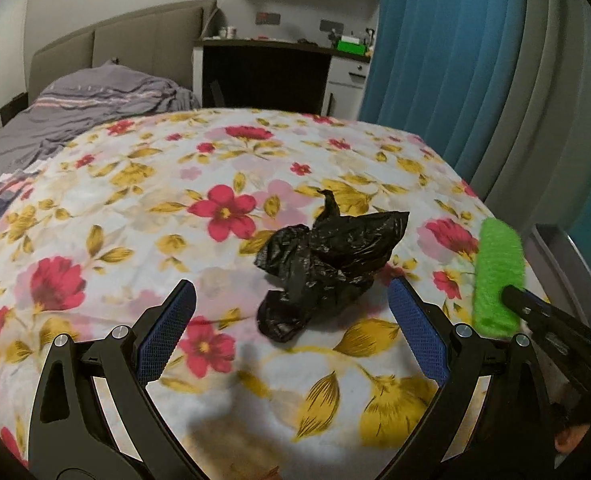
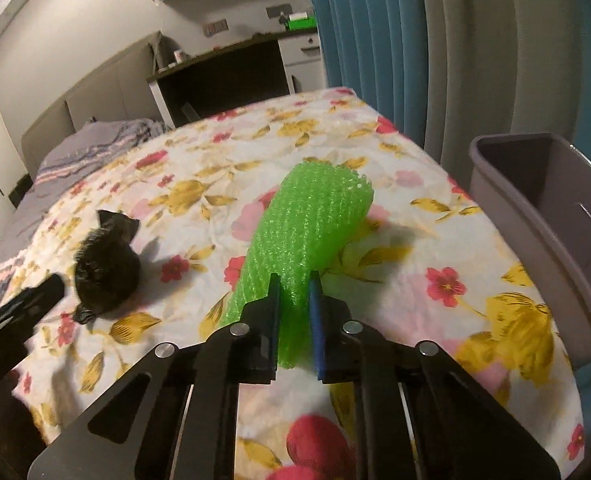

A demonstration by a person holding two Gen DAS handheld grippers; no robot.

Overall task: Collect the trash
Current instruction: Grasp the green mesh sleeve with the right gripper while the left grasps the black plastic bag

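A crumpled black plastic bag (image 1: 323, 268) lies on the floral sheet (image 1: 175, 168), just ahead of my left gripper (image 1: 291, 292). The left gripper stands wide open, its blue pads either side of the bag's near end, touching nothing. In the right wrist view, my right gripper (image 2: 295, 280) is shut on a green foam net sleeve (image 2: 315, 216), squeezing its near end; the sleeve sticks forward and up off the sheet. The same sleeve (image 1: 497, 272) and right gripper (image 1: 511, 294) show at the right of the left wrist view. The black bag (image 2: 107, 268) lies left, beside the left gripper's finger (image 2: 35, 296).
A grey plastic bin (image 2: 543, 240) stands off the bed's right edge, against blue and grey curtains (image 2: 375, 40). A rumpled grey striped blanket (image 1: 87, 104) lies at the bed's far left, before a headboard. A dark desk (image 1: 267, 72) with small items stands beyond the bed.
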